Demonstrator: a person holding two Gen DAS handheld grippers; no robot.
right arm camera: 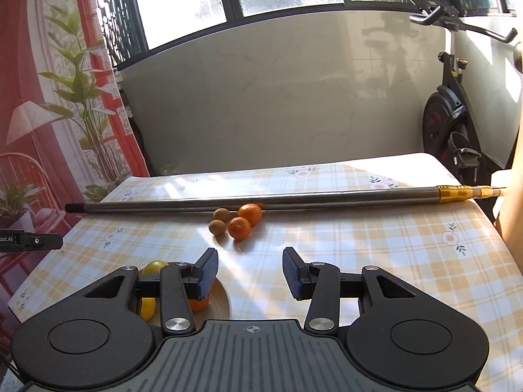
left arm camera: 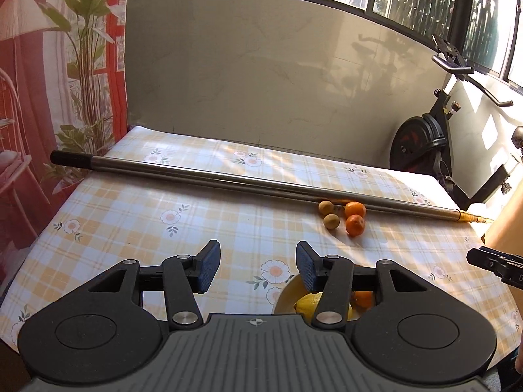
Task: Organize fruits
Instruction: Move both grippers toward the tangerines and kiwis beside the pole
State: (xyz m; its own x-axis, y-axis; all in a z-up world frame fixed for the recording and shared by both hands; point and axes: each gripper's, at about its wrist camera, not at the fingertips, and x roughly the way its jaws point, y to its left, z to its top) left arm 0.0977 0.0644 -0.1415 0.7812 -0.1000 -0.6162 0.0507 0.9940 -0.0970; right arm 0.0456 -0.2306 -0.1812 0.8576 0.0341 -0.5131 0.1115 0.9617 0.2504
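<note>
Ahead of both hand-held grippers, two oranges (right arm camera: 245, 225) and two small brown fruits (right arm camera: 219, 222) lie against a metal pole (right arm camera: 261, 201) on the bench (right arm camera: 392, 261). Left hand-held gripper (left arm camera: 258, 269) and right hand-held gripper (right arm camera: 250, 272) stand apart, empty. Only the right view shows two yellow fruits (right arm camera: 156, 266) on the plate (right arm camera: 222, 300); the left shows one lemon (left arm camera: 309, 302).

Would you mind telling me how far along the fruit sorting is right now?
Partly done: the plate already holds a lemon and an orange fruit. Nothing is in hand: the left gripper and right gripper both have open, empty jaws. Still left by the metal pole are two oranges and two small brown fruits.
</note>
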